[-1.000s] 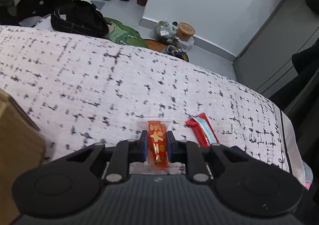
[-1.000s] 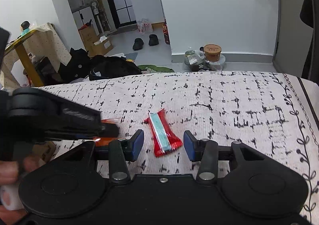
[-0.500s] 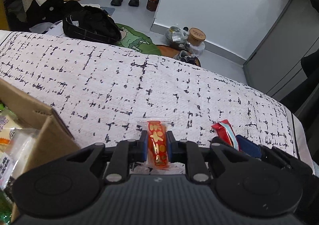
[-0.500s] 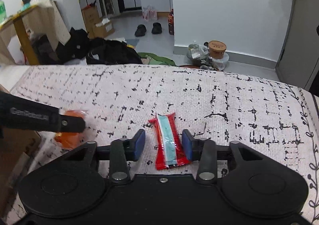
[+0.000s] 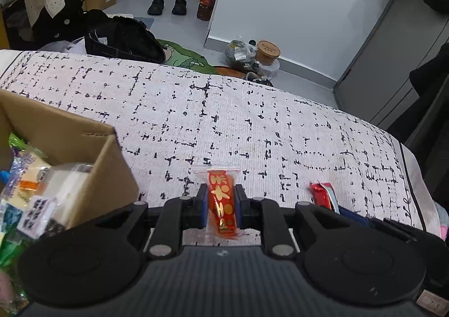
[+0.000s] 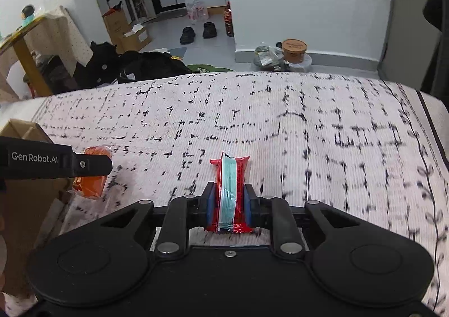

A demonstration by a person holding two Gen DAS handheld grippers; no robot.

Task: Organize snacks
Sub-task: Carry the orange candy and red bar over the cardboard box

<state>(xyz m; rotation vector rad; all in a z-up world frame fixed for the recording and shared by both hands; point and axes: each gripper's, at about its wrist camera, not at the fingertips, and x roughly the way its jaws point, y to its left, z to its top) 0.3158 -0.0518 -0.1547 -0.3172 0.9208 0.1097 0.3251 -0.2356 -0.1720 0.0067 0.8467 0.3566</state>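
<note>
In the left wrist view, the left gripper [image 5: 219, 204] is seen clamped on an orange snack packet [image 5: 222, 206] printed with gold shapes, the blue pads pressed against both of its sides. The packet is held over the white cloth with black marks [image 5: 252, 126], just right of a cardboard box [image 5: 84, 154]. Wrapped snacks [image 5: 33, 193] are seen piled inside the box at the lower left. To the right, a red snack bar [image 5: 322, 195] is partly seen, with a blue pad of the right gripper just below it. On the floor beyond the cloth, a black bag [image 5: 123, 39], a pair of black shoes [image 5: 167, 6] and a dark bottle [image 5: 206, 2] are visible.

In the right wrist view, the right gripper [image 6: 229, 204] is shown closed on the red snack bar [image 6: 230, 190], which has a pale blue strip along its middle and is gripped on both long sides. The bar's far end is pointed away over the cloth [image 6: 308, 126]. At the left, a finger of the left gripper [image 6: 56, 161] is seen from the side, with the orange packet [image 6: 91, 176] held at its tip, next to the box [image 6: 25, 199].
</note>
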